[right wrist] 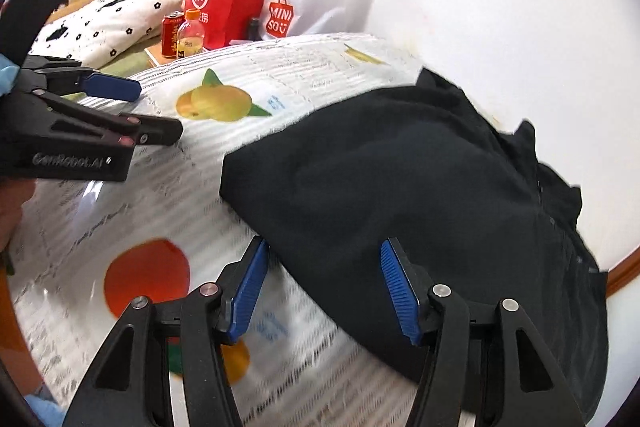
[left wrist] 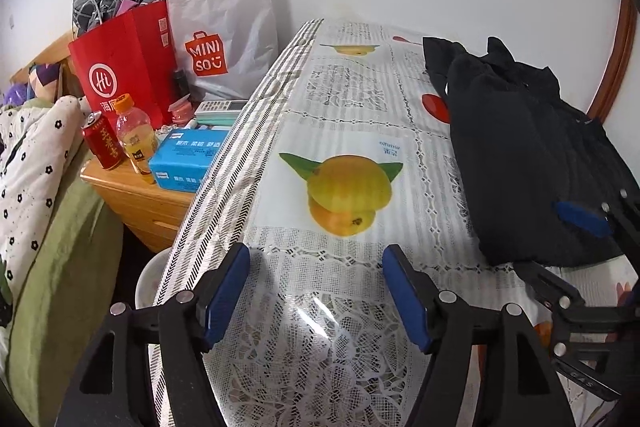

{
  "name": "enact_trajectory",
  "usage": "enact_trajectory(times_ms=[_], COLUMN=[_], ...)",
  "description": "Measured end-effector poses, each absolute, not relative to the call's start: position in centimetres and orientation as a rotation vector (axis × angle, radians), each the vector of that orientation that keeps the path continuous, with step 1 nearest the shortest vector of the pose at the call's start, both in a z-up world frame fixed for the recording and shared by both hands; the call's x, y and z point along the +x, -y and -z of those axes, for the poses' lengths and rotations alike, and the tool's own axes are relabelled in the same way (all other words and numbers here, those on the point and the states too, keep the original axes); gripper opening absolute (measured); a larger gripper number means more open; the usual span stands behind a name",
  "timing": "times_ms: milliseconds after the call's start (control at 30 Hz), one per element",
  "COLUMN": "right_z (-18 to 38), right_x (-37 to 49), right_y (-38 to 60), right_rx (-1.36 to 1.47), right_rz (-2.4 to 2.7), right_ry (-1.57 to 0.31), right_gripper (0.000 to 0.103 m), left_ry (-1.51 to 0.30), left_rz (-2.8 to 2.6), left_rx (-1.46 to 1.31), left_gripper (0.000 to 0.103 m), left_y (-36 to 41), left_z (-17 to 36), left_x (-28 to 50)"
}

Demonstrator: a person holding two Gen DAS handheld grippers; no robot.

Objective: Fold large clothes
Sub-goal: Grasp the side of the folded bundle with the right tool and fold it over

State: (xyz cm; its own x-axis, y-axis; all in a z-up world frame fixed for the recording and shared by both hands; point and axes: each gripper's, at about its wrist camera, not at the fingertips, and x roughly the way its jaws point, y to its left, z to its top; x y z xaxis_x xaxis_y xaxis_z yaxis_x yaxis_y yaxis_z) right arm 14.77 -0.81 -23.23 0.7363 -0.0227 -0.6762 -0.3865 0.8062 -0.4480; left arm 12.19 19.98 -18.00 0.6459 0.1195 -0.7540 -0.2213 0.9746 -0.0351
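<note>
White lace-patterned plastic sheeting printed with fruit covers the table [left wrist: 344, 131], which runs away from both cameras toward a plain white wall.

Nearest in the left wrist view, the left gripper [left wrist: 316, 291] hangs over bare tablecloth with its blue pads well apart and nothing between them. Just past it is a printed yellow lemon [left wrist: 348, 187] sitting on an orange fruit.

Nearest in the right wrist view, the right gripper [right wrist: 324, 287] also stands with its pads spread. Its left pad sits just at the near edge of the black garment [right wrist: 400, 179], and the dark cloth fills the gap between the fingers; the pads do not press on it. This view is blurred, so whether the fingertips touch the cloth cannot be told.

That garment lies in a folded, bunched heap along the right side of the table, reaching toward the wall, with a ragged collar end farthest away.

Beyond the table's left edge stands a wooden nightstand [left wrist: 132, 195] carrying a blue tissue box [left wrist: 186, 159], an orange-capped drink bottle [left wrist: 134, 135] and a red can [left wrist: 100, 143]. Behind those rise a red paper bag [left wrist: 124, 63] stuffed with checked cloth and a white Miniso bag [left wrist: 224, 27]. A floral quilt [left wrist: 28, 163] lies on the bed at far left.
</note>
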Motion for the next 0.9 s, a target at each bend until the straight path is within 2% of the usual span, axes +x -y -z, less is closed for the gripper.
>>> enact_trajectory(times_ms=[133, 167, 233, 267, 300, 333, 367, 467, 667, 900], right_z=[23.3, 23.4, 23.5, 23.6, 23.7, 23.7, 23.4, 20.9, 14.1, 12.3], right_x=[16.0, 16.2, 16.5, 16.6, 16.7, 16.9, 17.0, 17.3, 15.8, 14.5], right_y=[0.1, 0.0, -0.4, -0.6, -0.8, -0.8, -0.7, 1.4, 9.5, 20.2], right_rx=[-0.582, -0.577, -0.57, -0.567, -0.568, -0.564, -0.538, -0.373, -0.087, 0.136], right_rz=[-0.228, -0.231, -0.245, -0.253, -0.247, -0.24, -0.244, -0.297, -0.24, -0.028], right_ry=[-0.723, -0.722, -0.723, -0.723, -0.725, -0.727, -0.733, -0.73, -0.534, -0.462], right_gripper=[0.056, 0.052, 0.04, 0.026, 0.016, 0.014, 0.007, 0.004, 0.004, 0.004], left_ry=[-0.846, -0.845, -0.845, -0.845, -0.846, -0.846, -0.846, -0.848, -0.842, -0.775], left_rz=[-0.186, -0.186, -0.187, -0.189, -0.19, -0.191, -0.193, -0.19, -0.195, -0.158], left_rx=[-0.129, -0.131, -0.125, -0.123, -0.123, -0.124, -0.124, -0.115, -0.115, -0.097], left_gripper=[0.07, 0.071, 0.071, 0.071, 0.071, 0.071, 0.071, 0.071, 0.071, 0.071], left_y=[-19.8, -19.8, -19.9, -19.9, -19.9, -19.9, -19.9, -19.6, -18.7, -15.8], left_z=[18.1, 18.0, 18.0, 18.0, 18.0, 18.1, 18.1, 18.0, 16.5, 13.4], left_x=[12.4, 12.4, 12.4, 12.4, 12.5, 12.5, 12.5, 12.4, 11.4, 10.8])
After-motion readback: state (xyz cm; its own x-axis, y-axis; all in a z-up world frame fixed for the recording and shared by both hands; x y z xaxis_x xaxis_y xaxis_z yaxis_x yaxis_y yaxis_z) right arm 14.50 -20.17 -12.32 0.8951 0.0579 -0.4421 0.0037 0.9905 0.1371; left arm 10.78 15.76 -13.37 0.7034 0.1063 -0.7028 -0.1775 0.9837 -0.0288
